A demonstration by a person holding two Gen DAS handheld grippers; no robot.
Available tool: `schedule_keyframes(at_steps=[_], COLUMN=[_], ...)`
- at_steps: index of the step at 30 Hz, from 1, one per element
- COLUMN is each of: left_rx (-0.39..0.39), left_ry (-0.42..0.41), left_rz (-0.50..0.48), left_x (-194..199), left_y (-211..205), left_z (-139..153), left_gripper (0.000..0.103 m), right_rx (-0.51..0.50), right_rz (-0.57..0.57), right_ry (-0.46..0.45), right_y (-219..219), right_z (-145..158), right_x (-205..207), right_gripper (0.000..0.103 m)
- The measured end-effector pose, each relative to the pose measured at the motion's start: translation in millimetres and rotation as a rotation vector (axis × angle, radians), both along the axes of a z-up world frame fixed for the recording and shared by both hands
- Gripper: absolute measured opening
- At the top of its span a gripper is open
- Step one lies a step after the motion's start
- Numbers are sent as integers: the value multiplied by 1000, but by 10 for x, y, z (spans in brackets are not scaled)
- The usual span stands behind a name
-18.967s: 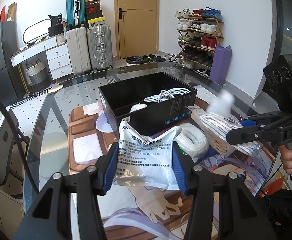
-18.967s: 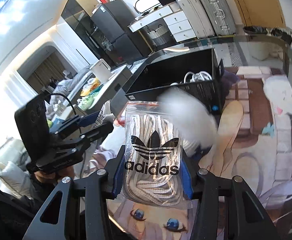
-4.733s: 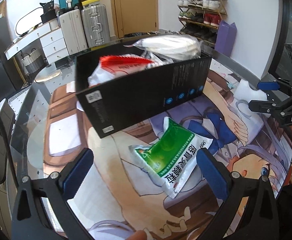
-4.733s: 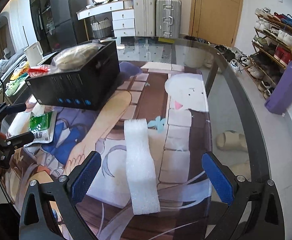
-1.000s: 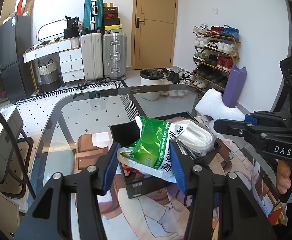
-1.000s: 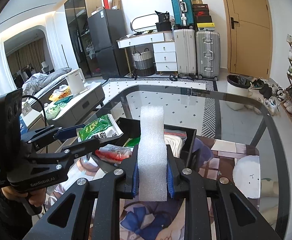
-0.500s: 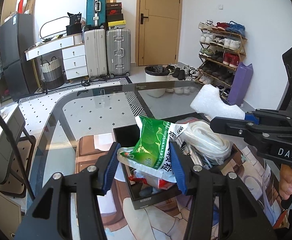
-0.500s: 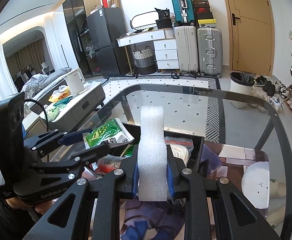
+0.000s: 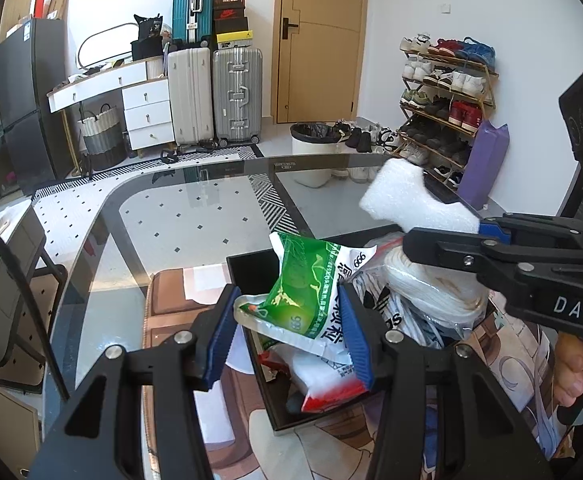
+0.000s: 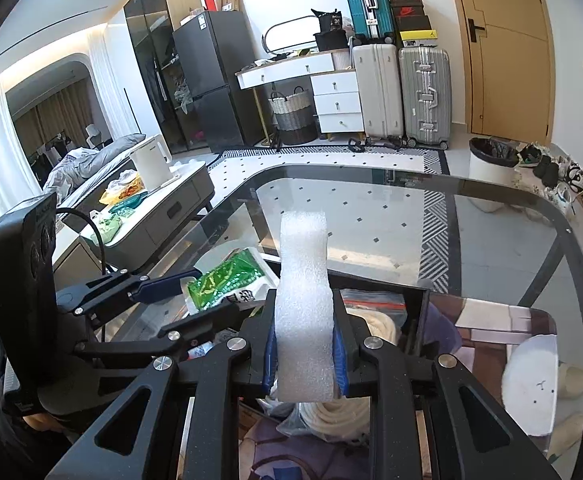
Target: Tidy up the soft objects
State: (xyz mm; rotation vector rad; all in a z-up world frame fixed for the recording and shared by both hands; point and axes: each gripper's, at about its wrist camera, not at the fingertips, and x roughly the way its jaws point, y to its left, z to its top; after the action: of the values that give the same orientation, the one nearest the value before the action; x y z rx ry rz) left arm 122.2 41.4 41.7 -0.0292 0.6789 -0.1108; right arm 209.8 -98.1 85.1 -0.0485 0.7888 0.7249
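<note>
Two tools are loaded, both poised above the black box (image 9: 251, 280) on the glass surface (image 9: 151, 216). The left tool (image 9: 287, 328) is clenched on a green packet (image 9: 307, 296), directly over the box's crowded near corner. The right tool (image 10: 303, 344) grips a white foam strip (image 10: 301, 280), long axis pointing forward, above the rope bundle (image 9: 431, 288). Judgement: both need only descend.

The left gripper (image 9: 289, 330) squeezes a green and white bag (image 9: 311, 300) and holds it up over a black box (image 9: 263, 364) on the glass table (image 9: 171, 216). The box is full of white rope (image 9: 431, 284) and other bags. On the right, the right gripper (image 9: 479, 232) pinches a white foam strip (image 9: 407, 196) above the box.
</note>
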Motion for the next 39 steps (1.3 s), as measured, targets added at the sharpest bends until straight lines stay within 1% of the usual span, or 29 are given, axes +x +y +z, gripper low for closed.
schedule_keyframes(at_steps=[3,6,8,13,17,18,22,24,25,26,27,28,29,30,31,32,33,36,38,39], left_rx=[2,24,24,32,24,24,41,52,58,62,67,70,70,69,66,62,59,49,47,45], left_ry=[10,2,2,5,15,17,21,18,17,15,8,1,-8,-10,-13,-21,-28,-45,-46,-48], left_rz=[-5,-6,-9,-21,-30,-33,-43,-45,-41,-33,-22,-14,-10,-9,-6,-1,4,10,20,27], left_x=[27,25,30,9,7,-2,-58,-92,-111,-121,-148,-173,-213,-228,-257,-294,-324,-400,-433,-451], left_y=[-6,-43,-57,-85,-110,-117,-149,-159,-163,-166,-164,-163,-160,-146,-133,-122,-114,-106,-104,-107], left_z=[-45,-53,-44,-34,-34,-29,-6,4,13,20,32,40,54,55,55,55,53,25,-18,-42], left_gripper=[49,49,49,50,53,56,64,69,71,80,85,86,87,91,93,99,103,103,103,103], right_rx=[-4,-16,-21,-14,-15,-16,-18,-16,-14,-13,-15,-20,-29,-31,-29,-27,-25,-14,-8,-6], right_rz=[5,6,2,-2,3,4,2,-5,-7,-10,-12,-13,-20,-26,-32,-38,-42,-54,-59,-64], right_ry=[15,31,41,49,46,44,33,24,19,12,1,-10,-23,-31,-43,-55,-62,-66,-71,-79], right_y=[54,97,107,88,43,33,-35,-95,-123,-153,-186,-214,-251,-286,-331,-380,-427,-541,-601,-628], right_z=[-67,-141,-180,-205,-190,-190,-175,-160,-159,-147,-139,-137,-137,-138,-136,-136,-144,-182,-211,-232], right_x=[45,83,105,127,159,140,65,19,-12,-20,-51,-80,-114,-144,-181,-221,-258,-356,-403,-432], right_gripper=[23,23,23,23,27,28,36,42,48,52,54,62,72,77,85,88,88,94,101,101])
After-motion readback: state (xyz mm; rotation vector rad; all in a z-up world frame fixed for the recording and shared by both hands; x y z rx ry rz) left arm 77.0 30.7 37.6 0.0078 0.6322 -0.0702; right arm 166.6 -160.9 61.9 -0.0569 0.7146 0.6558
